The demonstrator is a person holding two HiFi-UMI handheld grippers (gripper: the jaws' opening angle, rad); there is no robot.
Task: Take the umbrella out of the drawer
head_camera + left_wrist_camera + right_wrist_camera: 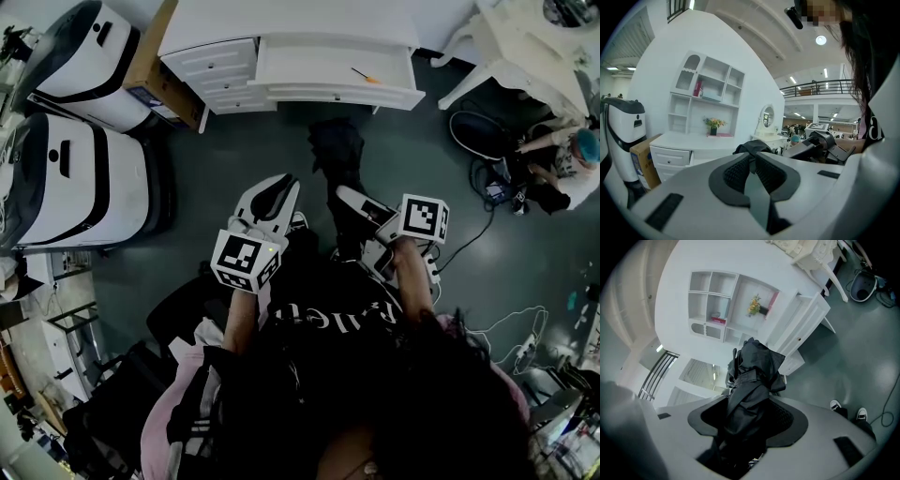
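Note:
The black folded umbrella (pixel 336 150) hangs over the dark floor in front of the white dresser (pixel 281 19), out of the open drawer (pixel 328 94). My right gripper (pixel 345 193) is shut on it. In the right gripper view the umbrella (pixel 754 366) fills the space between the jaws of the right gripper (pixel 750 404) and sticks out past them. My left gripper (pixel 279 183) is to the left of the umbrella, apart from it. In the left gripper view the left gripper (pixel 751 157) is shut on nothing, with the umbrella (pixel 749 146) just beyond its tips.
A thin orange tool (pixel 366 75) lies in the open drawer. Two large white machines (pixel 80 178) and a cardboard box (pixel 155 70) stand left of the dresser. At the right are a white vanity table (pixel 525 56), a crouching person (pixel 572 159) and cables (pixel 487 183).

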